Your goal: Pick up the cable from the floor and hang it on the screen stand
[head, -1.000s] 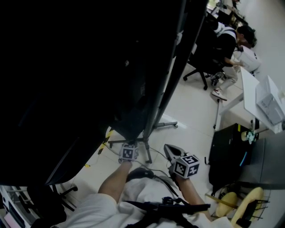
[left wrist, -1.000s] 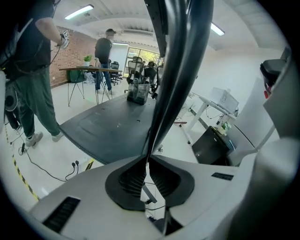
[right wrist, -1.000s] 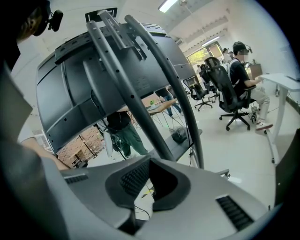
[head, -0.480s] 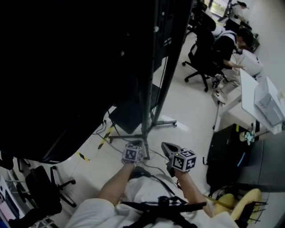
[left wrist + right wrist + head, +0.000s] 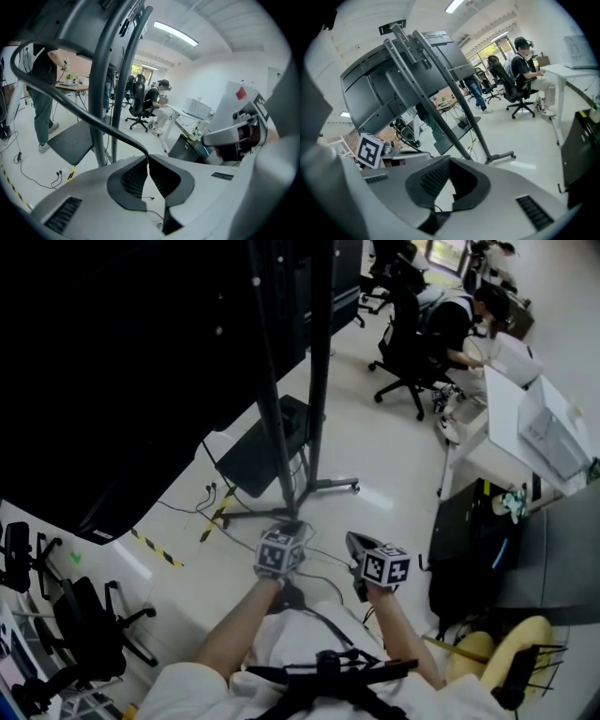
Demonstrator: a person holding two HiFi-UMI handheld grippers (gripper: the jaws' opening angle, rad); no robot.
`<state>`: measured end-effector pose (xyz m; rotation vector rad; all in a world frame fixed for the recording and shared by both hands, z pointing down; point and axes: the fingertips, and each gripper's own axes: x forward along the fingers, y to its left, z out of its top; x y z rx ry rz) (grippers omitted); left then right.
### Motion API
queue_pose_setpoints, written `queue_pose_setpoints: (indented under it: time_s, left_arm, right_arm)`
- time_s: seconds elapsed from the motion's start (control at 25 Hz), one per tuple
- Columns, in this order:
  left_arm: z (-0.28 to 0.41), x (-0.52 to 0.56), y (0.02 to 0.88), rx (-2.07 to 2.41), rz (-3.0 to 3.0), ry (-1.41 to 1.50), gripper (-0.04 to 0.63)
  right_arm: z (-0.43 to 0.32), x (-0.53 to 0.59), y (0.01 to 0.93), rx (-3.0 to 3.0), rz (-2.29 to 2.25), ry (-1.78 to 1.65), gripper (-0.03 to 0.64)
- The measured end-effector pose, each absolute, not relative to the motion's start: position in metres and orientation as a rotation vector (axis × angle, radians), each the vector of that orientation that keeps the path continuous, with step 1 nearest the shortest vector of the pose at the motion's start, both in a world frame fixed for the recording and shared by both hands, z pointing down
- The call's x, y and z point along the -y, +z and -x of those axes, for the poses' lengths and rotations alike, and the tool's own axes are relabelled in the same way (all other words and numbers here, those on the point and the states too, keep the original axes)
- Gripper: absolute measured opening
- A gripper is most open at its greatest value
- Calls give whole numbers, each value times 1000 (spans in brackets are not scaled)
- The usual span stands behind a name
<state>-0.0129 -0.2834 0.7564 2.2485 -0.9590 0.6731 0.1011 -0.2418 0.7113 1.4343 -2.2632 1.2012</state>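
A dark cable (image 5: 70, 104) runs from between my left gripper's (image 5: 147, 158) jaw tips up to the left and arcs overhead; that gripper is shut on it. In the head view the left gripper (image 5: 284, 532) is held low in front of the body, close to the foot of the screen stand (image 5: 281, 446). The stand's two dark poles (image 5: 101, 93) rise just beyond the left jaws. My right gripper (image 5: 450, 160) is shut with nothing between its pads. It hangs beside the left one (image 5: 354, 542). The big dark screen (image 5: 112, 362) fills the upper left.
Thin cables (image 5: 187, 512) and yellow-black tape (image 5: 155, 549) lie on the white floor by the stand's base leg (image 5: 328, 487). A black case (image 5: 469, 545) stands to the right, with a yellow chair (image 5: 487, 652) behind it. A seated person (image 5: 455, 320) works at a white desk (image 5: 511, 418). Black office chairs (image 5: 80, 615) stand at left.
The head view has swung, so the screen and stand poles sit further left and more floor shows. Both grippers stay low in front of the body, still shut.
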Motion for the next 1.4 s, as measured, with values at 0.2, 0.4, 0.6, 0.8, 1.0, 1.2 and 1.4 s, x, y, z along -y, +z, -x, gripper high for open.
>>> queue_pose_setpoints:
  time_s: [0.2,0.4,0.6,0.8,1.0,1.2,1.4]
  left_arm:
    - [-10,256,686,1026,-2326,564,12]
    - [-29,226,619,1062,-2381,444,14]
    - [-40,205,559,1105,-2457,395,14]
    - [-40,193,518,1123,-2493,331,14]
    - [-31,194,474,1119,-2530,257,12]
    - [-17,203,421,1088,-2577,170,14]
    - [4,213,373,1102,-2640,112,14]
  right_arm:
    - [-125,191,712,2298,-1446,1210,3]
    - [-133,153,716,2375,-1362,1250,0]
    - [-135,136,713,2426,-1341,1292,0]
    - [-140,137,686,2488,-1391,1165,0]
    - [-126,137,660,2542,-1375,1111,2]
    - [-105,141,638,2603,-1351,1019,3]
    - [-83,147,638,2612,-1333,982,12]
